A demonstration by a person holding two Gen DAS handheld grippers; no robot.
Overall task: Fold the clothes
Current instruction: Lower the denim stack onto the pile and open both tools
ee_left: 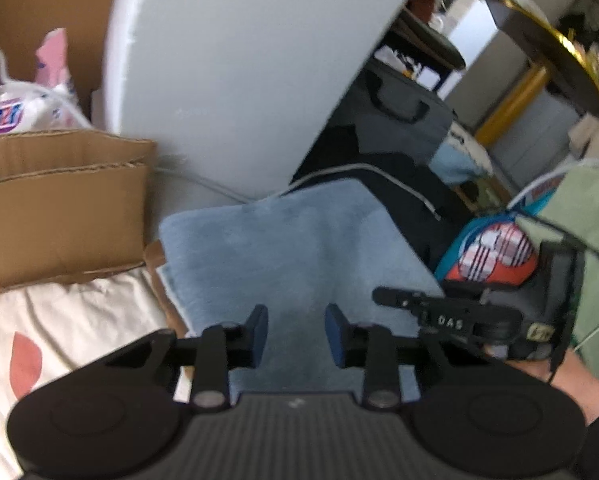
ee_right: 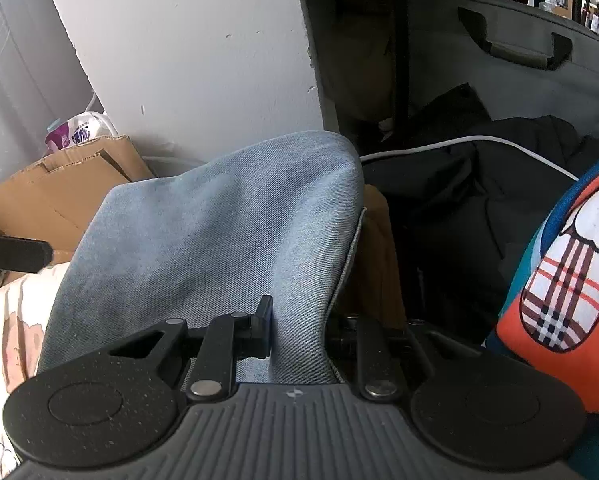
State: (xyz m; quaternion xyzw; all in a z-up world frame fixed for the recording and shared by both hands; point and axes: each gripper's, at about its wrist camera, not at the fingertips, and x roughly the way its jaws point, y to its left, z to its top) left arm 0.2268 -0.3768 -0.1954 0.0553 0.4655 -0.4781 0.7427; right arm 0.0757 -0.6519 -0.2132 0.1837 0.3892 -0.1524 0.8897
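Note:
Light blue jeans (ee_left: 291,248) lie folded on a cream patterned sheet (ee_left: 59,340), in the middle of the left wrist view. My left gripper (ee_left: 297,334) hovers above them, its jaws apart with only denim seen below the gap. My right gripper (ee_left: 383,298) comes in from the right, held by a hand in a green sleeve (ee_left: 579,240). In the right wrist view the jeans (ee_right: 219,232) rise as a raised fold. The right gripper (ee_right: 299,332) is shut on their near edge, and the fabric hides its right finger.
A cardboard box (ee_left: 59,208) stands at the left with a plastic bag (ee_left: 3,112) behind it. A white wall (ee_left: 239,60) rises behind the jeans. A black jacket (ee_right: 459,200), a grey bag (ee_right: 519,52) and an orange plaid-print cushion (ee_right: 559,280) crowd the right.

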